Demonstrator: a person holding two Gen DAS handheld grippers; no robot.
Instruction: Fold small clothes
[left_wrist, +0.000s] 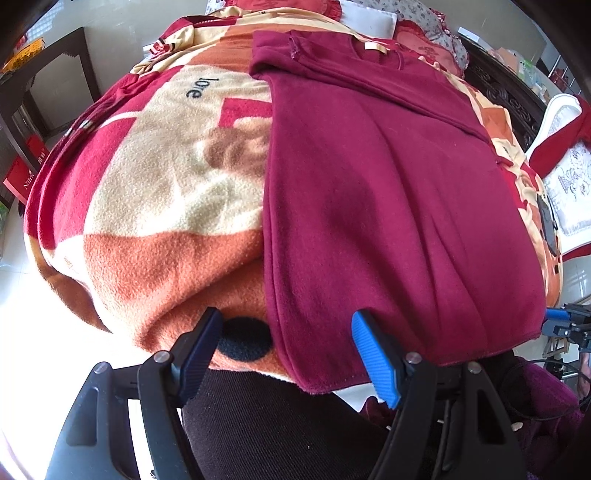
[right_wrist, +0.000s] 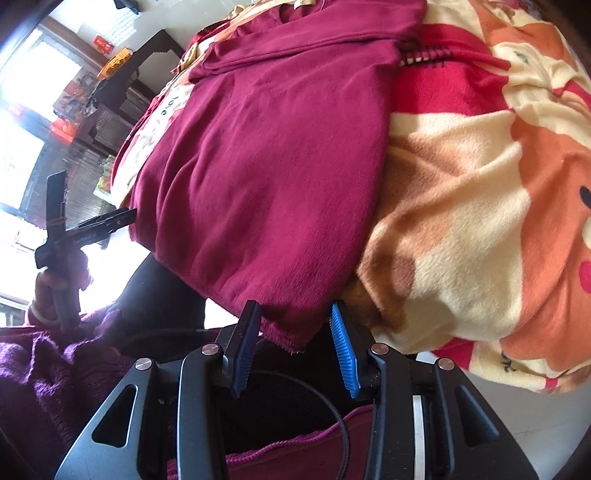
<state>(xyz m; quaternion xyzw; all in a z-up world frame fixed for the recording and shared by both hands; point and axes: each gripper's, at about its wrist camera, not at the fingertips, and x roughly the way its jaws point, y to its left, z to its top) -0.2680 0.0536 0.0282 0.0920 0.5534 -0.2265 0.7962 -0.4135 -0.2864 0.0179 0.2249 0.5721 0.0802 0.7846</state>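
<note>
Fingers of the left gripper (left_wrist: 291, 354) are standing wide apart, gripping nothing; the blue pad (left_wrist: 373, 363) at 5 o'clock is lying against the hem of the maroon garment (left_wrist: 388, 192), the dark pad at 7 o'clock is sitting over the fleece blanket (left_wrist: 155, 206). Between the two pads the garment's near left corner is hanging over the bed edge.

Fingers of the right gripper (right_wrist: 295, 347) are also spread, nothing clamped; the garment's (right_wrist: 266, 155) near right corner is dangling into the gap, close to the dark pad, whether touching I cannot tell.

Garment is lying flat on the blanket, running from 6 toward 12 o'clock, sleeves folded across the chest, collar at the far end.

Left view only: word "love" printed on the blanket at 11 o'clock, a black round patch on the blanket just beside the dark pad, a white embroidered cushion (left_wrist: 569, 177) at 3 o'clock, and the right gripper's blue tip (left_wrist: 557, 315) peeking in at 4 o'clock just off the hem.

Right view only: the left gripper (right_wrist: 107, 225) at 9 o'clock seen side-on, held in the person's hand (right_wrist: 59, 284), tip near the hem's far corner; purple knit sleeve (right_wrist: 55, 369) at 8 o'clock; bright window and dark shelving at 10 o'clock; blanket (right_wrist: 480, 206) filling 3 o'clock.
</note>
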